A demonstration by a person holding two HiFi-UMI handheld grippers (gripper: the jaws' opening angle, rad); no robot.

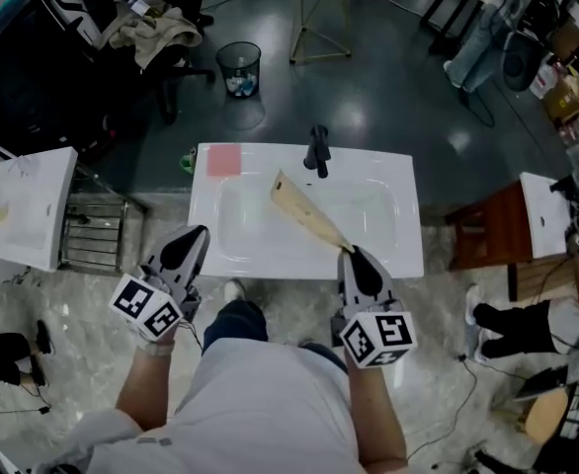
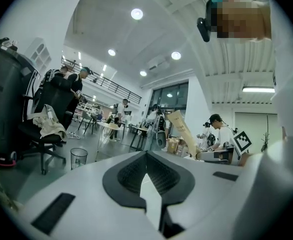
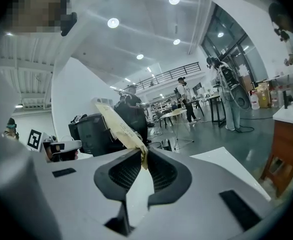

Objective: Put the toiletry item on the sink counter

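1. Tongs on the left (image 1: 196, 235) sit clenched tip to tip with nothing between them, at the near left edge of the sink. I take them to be idle, kept clear of the work.
2. Back on the left corner of the white tabletop (image 1: 406, 227) a pink pad (image 1: 223, 160) lies flat, so that corner is taken.
3. Beyond the sink, well apart from it, a waste bin (image 1: 255, 62) stands on the floor with some pale rubbish in it.
4. Set into the tabletop, the basin (image 1: 245, 227) holds nothing that I can see.
5. Over that basin slants the toiletry item (image 1: 307, 213), a long flat beige packet. Its far end is near the black tap (image 1: 316, 149). It looks to be carried in the air, not yet set down.
6. At the near right edge the right tongs (image 1: 350, 253) grasp the packet by its near end. I judge that grip leaves its length free to be laid flat on the rim.
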